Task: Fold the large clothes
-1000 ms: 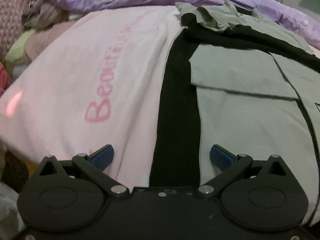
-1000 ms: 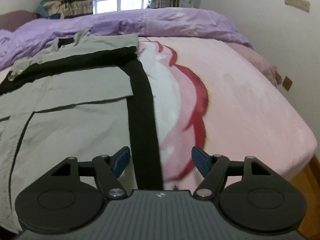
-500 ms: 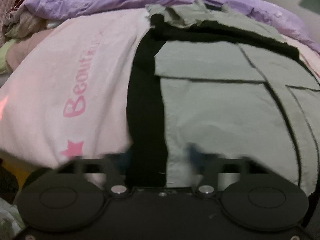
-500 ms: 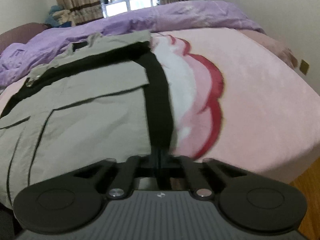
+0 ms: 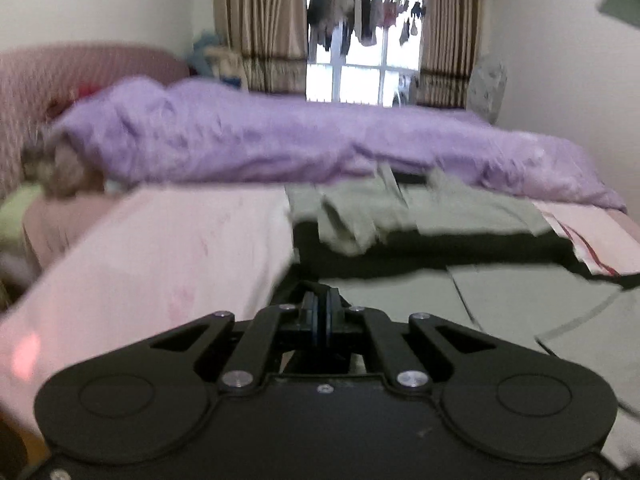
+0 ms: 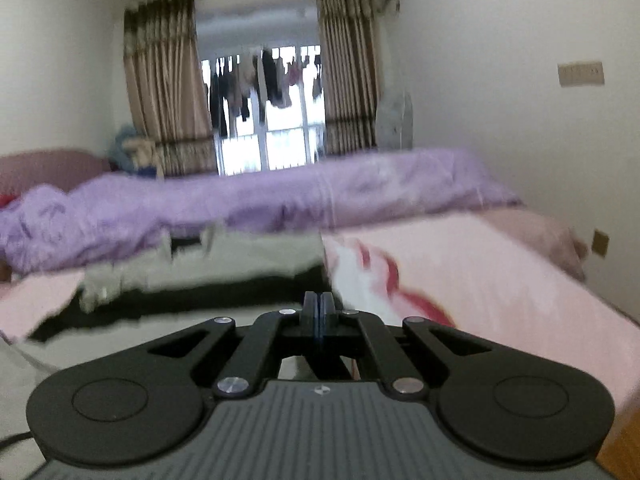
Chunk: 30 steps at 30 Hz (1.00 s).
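Here, both views blurred. Far left in my left wrist view: a dusky pink headboard, then the pink bed sheet running toward me. My left gripper has its jaws together, and the black-trimmed hem of the grey-green garment appears pinched between them, though blur keeps me from being sure of the contact. The garment lies spread on the bed just right of the bare sheet, its collar end near the rumpled purple duvet across the far side. Beyond, curtains and a window with laundry hanging.

In my right wrist view, the same garment lies on the left. My right gripper has its jaws together at the black side band. On the right, the pink sheet with a red print.
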Each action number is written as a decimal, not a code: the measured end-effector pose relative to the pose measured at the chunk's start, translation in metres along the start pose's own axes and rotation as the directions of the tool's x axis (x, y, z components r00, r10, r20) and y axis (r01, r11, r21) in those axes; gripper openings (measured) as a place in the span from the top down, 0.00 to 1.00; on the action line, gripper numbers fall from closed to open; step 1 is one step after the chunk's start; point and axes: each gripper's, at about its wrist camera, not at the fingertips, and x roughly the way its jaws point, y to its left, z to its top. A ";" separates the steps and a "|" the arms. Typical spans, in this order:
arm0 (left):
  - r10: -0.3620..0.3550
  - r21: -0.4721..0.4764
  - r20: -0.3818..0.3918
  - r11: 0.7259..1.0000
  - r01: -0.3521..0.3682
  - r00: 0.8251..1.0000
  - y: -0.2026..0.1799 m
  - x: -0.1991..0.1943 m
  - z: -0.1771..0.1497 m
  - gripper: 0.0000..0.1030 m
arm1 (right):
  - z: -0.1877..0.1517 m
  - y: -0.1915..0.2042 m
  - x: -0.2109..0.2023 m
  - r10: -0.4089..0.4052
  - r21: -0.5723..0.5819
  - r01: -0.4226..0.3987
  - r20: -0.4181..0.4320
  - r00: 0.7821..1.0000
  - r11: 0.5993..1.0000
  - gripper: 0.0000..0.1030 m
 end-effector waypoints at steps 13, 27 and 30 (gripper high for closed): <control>0.079 0.017 0.091 0.997 -0.080 0.993 0.001 0.078 0.057 0.98 | 0.047 -0.004 0.089 -0.092 0.046 0.086 0.151 0.984 0.995 1.00; 0.115 0.052 -0.216 0.993 -0.106 0.969 0.014 0.154 -0.044 0.94 | -0.064 0.007 0.138 -0.091 -0.004 0.094 -0.266 0.960 0.996 1.00; 0.111 0.048 -0.248 0.994 -0.102 0.962 0.016 0.155 -0.041 0.80 | -0.053 0.008 0.139 -0.084 -0.010 0.085 -0.281 0.956 0.996 0.86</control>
